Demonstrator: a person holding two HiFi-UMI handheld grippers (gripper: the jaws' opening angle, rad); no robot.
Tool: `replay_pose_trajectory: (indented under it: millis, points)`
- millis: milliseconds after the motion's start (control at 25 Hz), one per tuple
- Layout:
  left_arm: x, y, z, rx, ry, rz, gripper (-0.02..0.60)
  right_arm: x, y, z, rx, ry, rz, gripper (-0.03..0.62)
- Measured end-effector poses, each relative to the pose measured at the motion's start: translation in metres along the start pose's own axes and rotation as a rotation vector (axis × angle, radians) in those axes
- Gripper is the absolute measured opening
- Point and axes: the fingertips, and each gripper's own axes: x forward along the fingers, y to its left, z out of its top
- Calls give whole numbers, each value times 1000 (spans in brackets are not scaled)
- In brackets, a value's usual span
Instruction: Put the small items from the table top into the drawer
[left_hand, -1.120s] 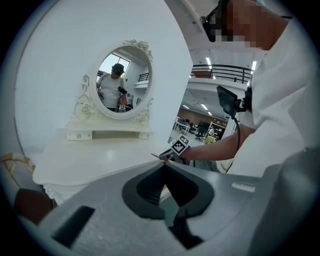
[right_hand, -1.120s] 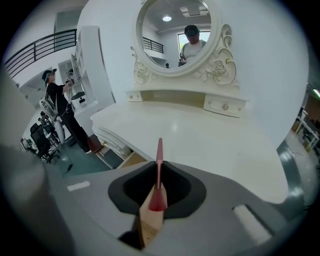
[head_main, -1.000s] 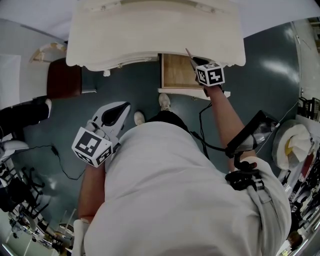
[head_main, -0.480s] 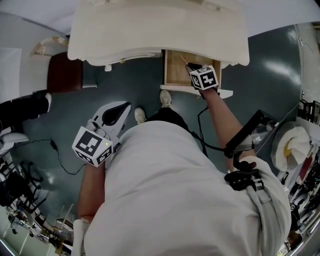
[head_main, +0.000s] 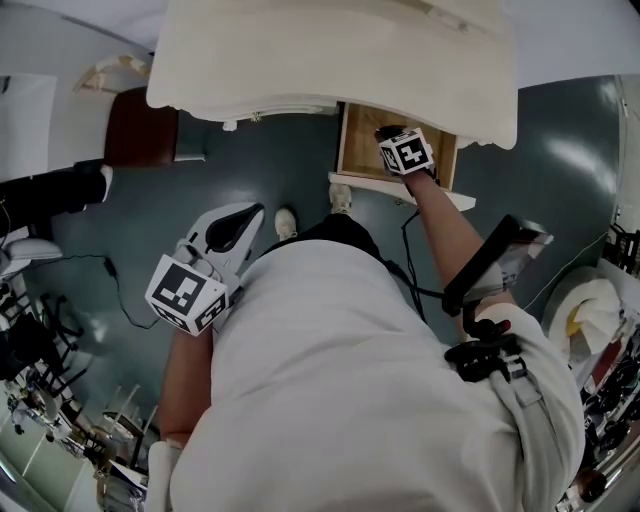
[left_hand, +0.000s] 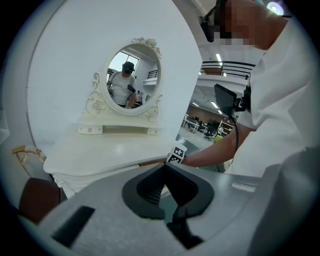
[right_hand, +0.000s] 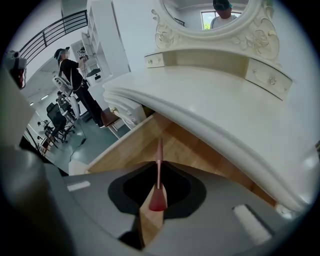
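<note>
The white dressing table (head_main: 330, 50) has its wooden drawer (head_main: 362, 150) pulled open below the top's front edge. My right gripper (head_main: 386, 133) reaches into the drawer opening, shut on a thin red stick-like item (right_hand: 158, 172) that points forward between the jaws over the drawer's wooden bottom (right_hand: 192, 150). In the right gripper view the gripper (right_hand: 159, 167) sits just under the table top (right_hand: 225, 100). My left gripper (head_main: 236, 222) hangs low by my left side, away from the table. Seen from its own camera, the left gripper (left_hand: 165, 170) is shut with nothing in it.
An oval mirror (left_hand: 132, 77) with small drawers (right_hand: 270, 75) stands at the back of the table top. A dark brown seat (head_main: 140, 125) is left of the table. My shoes (head_main: 340, 198) stand before the drawer. A cable (head_main: 110, 275) lies on the floor. A person (right_hand: 75, 75) stands far left.
My right gripper has moved with the red item from the table's front edge down over the open drawer. The left gripper has stayed put.
</note>
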Motion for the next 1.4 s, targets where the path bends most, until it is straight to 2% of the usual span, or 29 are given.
replay_pose_trajectory:
  millis: [480,1200,1400]
  points:
    - [16,4,9,-34,28,68,2,40,-7,-5,-45,65,49,44]
    - [26,6,17,-46,61,66,2,54,-3,-10,-93,87,55,49]
    - [29,11,16,-43,61,57,2,57,-3,-11,-104,94,57,73]
